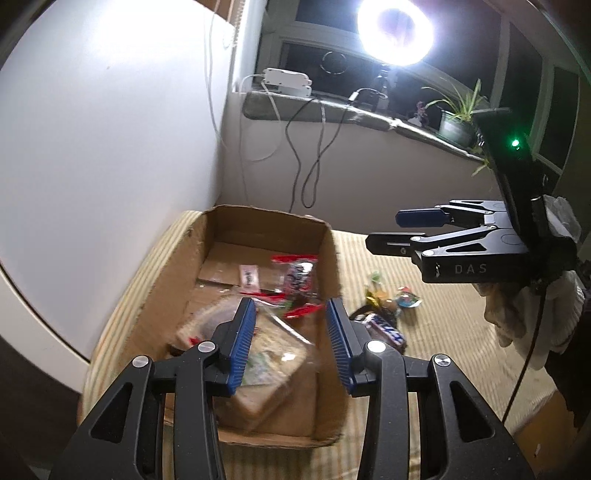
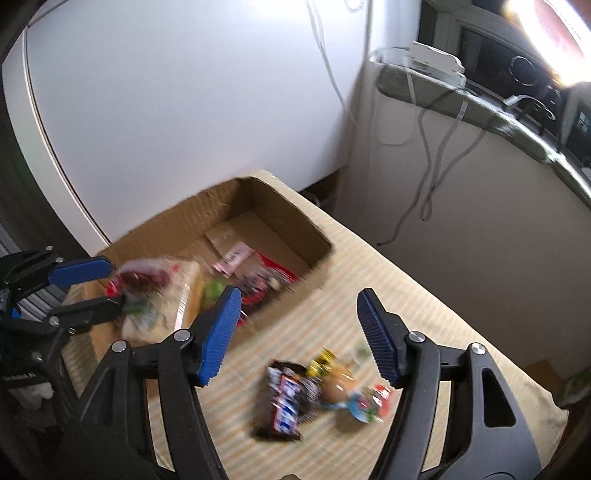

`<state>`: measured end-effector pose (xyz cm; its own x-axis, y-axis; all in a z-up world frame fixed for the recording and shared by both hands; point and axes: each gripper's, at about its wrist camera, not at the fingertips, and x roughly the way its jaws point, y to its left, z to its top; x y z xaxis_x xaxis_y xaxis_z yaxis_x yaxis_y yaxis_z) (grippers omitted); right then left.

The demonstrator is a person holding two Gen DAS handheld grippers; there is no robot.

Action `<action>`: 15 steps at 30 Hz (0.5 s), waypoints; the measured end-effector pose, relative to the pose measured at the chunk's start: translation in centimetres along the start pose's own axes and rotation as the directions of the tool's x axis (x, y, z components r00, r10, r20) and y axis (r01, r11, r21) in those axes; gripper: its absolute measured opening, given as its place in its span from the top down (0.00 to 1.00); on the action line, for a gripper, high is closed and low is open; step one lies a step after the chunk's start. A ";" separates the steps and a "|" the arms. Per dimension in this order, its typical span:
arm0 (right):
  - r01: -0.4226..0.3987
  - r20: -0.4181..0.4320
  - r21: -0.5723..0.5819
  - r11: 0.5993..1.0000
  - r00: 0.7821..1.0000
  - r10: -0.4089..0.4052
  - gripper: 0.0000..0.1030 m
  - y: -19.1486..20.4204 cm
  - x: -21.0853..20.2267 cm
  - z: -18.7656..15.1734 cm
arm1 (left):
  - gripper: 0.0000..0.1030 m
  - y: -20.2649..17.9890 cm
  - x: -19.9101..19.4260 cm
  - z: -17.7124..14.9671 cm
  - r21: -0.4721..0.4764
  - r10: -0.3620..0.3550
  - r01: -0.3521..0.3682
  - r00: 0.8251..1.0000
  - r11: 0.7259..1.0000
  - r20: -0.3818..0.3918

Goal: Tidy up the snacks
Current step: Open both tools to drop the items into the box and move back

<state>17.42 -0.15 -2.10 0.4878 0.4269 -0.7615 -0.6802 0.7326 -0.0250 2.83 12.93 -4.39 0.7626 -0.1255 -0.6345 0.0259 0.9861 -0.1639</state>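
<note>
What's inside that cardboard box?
The cardboard box holds a wrapped sandwich, a clear candy bag with red edges and a small pink-and-white label on the bottom. Anything beneath the sandwich is covered, so I cannot tell.

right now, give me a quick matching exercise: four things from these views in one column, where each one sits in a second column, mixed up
Things:
1. wrapped sandwich
2. dark candy bar
3. potted plant
4. ring light

Places:
A. on the window ledge, at its right end
B. inside the cardboard box, at the near end
C. shining in front of the dark window
D. on the striped cloth, outside the box

Pairs: 1-B, 2-D, 3-A, 4-C
</note>
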 end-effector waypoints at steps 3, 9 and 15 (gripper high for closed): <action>0.018 -0.016 0.018 1.000 1.000 -0.017 0.34 -1.7 -0.4 -1.2 | 0.63 -1.1 0.1 -0.3 0.008 -0.021 0.021 1.000 1.000 0.000; 0.049 -0.066 0.035 0.998 0.997 -0.047 0.34 -4.5 -0.4 -3.7 | 0.63 -3.9 0.7 -1.1 0.037 -0.062 0.063 0.998 0.997 -0.018; 0.053 -0.113 0.044 0.998 0.992 -0.048 0.34 -6.6 0.4 -5.9 | 0.63 -6.9 1.9 -1.5 0.078 -0.093 0.096 0.994 0.992 -0.050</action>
<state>18.91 -7.90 -6.06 0.4549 0.3289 -0.8276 -0.6288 0.7767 -0.0369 3.13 5.75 -5.65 0.7238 -0.2217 -0.6534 0.1495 0.9749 -0.1652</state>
